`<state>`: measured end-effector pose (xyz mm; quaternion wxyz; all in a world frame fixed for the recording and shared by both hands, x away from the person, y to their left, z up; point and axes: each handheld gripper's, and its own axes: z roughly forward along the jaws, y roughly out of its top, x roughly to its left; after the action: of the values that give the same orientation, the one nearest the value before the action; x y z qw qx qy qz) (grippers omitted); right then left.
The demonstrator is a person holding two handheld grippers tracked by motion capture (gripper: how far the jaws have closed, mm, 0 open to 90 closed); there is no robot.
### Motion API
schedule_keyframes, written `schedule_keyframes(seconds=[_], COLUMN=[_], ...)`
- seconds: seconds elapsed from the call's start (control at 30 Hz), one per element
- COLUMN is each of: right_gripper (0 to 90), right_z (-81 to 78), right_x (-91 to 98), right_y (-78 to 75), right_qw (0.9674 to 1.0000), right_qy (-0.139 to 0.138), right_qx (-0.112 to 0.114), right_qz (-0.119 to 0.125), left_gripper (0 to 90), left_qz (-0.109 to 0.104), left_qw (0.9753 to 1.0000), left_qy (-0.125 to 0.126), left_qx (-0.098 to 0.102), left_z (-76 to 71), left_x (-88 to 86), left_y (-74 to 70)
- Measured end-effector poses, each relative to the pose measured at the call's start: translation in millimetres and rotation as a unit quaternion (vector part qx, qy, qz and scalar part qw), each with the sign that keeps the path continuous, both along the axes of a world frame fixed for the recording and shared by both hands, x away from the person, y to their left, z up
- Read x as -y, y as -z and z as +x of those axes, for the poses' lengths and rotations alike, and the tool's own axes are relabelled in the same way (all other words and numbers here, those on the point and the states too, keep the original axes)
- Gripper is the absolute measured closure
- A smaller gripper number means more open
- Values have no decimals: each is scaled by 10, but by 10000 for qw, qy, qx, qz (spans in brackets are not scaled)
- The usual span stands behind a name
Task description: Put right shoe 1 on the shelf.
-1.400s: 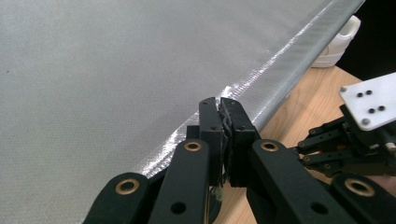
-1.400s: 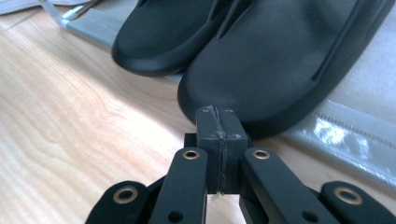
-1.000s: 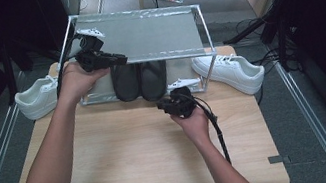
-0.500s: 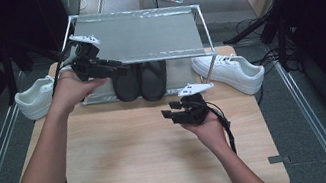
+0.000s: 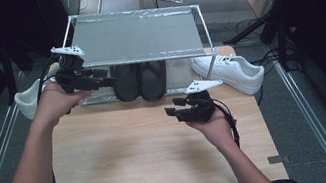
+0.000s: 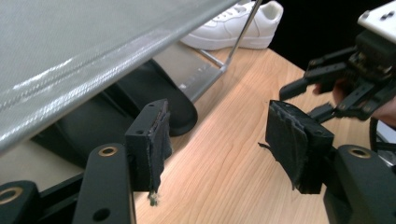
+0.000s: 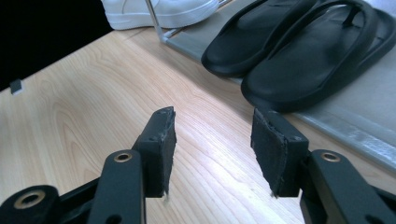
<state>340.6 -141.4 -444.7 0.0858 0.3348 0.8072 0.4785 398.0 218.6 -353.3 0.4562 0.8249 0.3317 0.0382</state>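
Note:
A pair of black flip-flops (image 5: pixel 141 80) lies on the lower shelf of a metal rack (image 5: pixel 136 35) at the table's far side. My left gripper (image 5: pixel 107 78) hovers at the rack's left front corner, pointing right at the flip-flops (image 6: pixel 177 112). Its jaws (image 6: pixel 217 135) have just been opening and stand open with nothing between them. My right gripper (image 5: pixel 172 110) hangs over the wooden table in front of the rack, pointing left. Its jaws (image 7: pixel 212 135) have also just been opening and are open and empty, a short way from the flip-flops (image 7: pixel 289 46).
One white sneaker (image 5: pixel 231 72) sits on the table right of the rack, another (image 5: pixel 28 100) at its left end. The rack's grey mesh top (image 6: pixel 93 56) overhangs the lower shelf (image 7: pixel 355 126). Bare wooden tabletop (image 5: pixel 137 157) stretches toward the near edge.
Both grippers have opened their jaws. The left hand drew leftward away from the flip-flops. The right hand pulled back from the rack toward the near edge.

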Motion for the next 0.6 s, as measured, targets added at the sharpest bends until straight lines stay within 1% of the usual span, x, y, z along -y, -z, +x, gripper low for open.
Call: schedule_keyframes(seconds=[0.07, 0.1, 0.17, 0.33, 0.43, 0.5, 0.6], right_gripper=[507, 507, 503, 500, 500, 500, 500], right_z=[-5, -4, -3, -28, -45, -52, -49], right_x=[22, 33, 48, 74, 95, 110, 128], right_y=[10, 17, 28, 10, -5, -10, -14], right_qw=[9999, 9999, 9999, 9999, 9998, 9997, 9998], right_qy=[-8, -28, -59, -120, -156, -167, -161], right_qx=[78, 93, 65, 58, 125, 138, 136], right_qz=[-106, -130, -115, -106, -97, -87, -51], left_gripper=[384, 382, 378, 376, 372, 370, 363], left_qz=[59, 49, 30, 39, 40, 53, 174], left_qw=[10000, 10000, 9999, 10000, 10000, 10000, 9997], left_qy=[-41, -48, -72, -81, -74, -61, -102], left_qx=[-25, -47, -72, -22, 29, -19, -109], left_z=[-17, -26, -46, -96, -121, -128, -134], left_x=[-32, -50, -84, -167, -211, -231, -254], left_y=[26, 40, 62, 92, 133, 182, 258])
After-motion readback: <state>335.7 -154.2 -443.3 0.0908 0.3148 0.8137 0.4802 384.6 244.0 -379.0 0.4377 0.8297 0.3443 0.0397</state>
